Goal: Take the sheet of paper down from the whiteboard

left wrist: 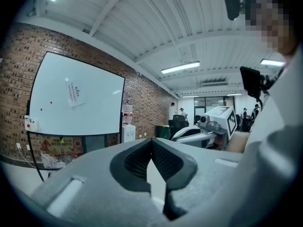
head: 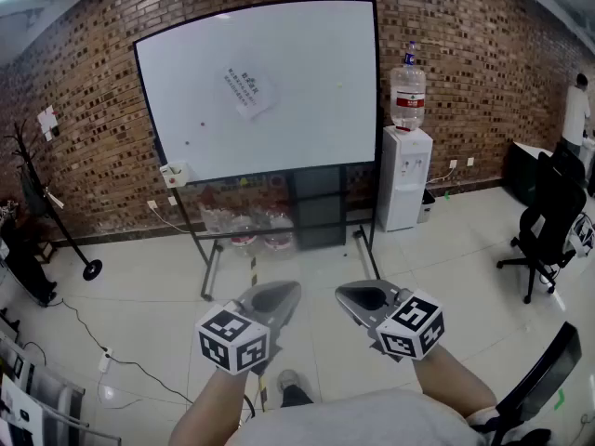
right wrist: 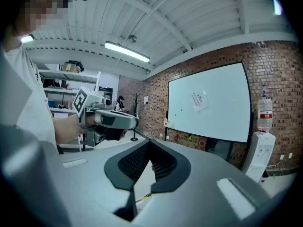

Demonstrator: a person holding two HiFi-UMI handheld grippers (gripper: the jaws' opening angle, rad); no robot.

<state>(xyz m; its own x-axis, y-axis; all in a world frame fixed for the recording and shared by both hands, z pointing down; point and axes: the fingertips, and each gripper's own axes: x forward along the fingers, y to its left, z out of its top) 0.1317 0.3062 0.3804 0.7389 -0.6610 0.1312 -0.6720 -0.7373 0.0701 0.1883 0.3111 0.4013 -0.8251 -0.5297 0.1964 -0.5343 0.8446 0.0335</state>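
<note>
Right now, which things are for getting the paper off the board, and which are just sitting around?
For the job:
sheet of paper
whiteboard
left gripper
right gripper

Just sitting around:
water dispenser
office chair
coat stand

Grey left claw [head: 288, 290] and right claw [head: 346, 292], each bearing 1 black-and-white marker cube [head: 232, 339]; white shirt [head: 363, 421].

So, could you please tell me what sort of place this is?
Most likely an office or lab workspace: a freestanding whiteboard stands against a brick wall, with a water dispenser beside it and black office chairs nearby.
</note>
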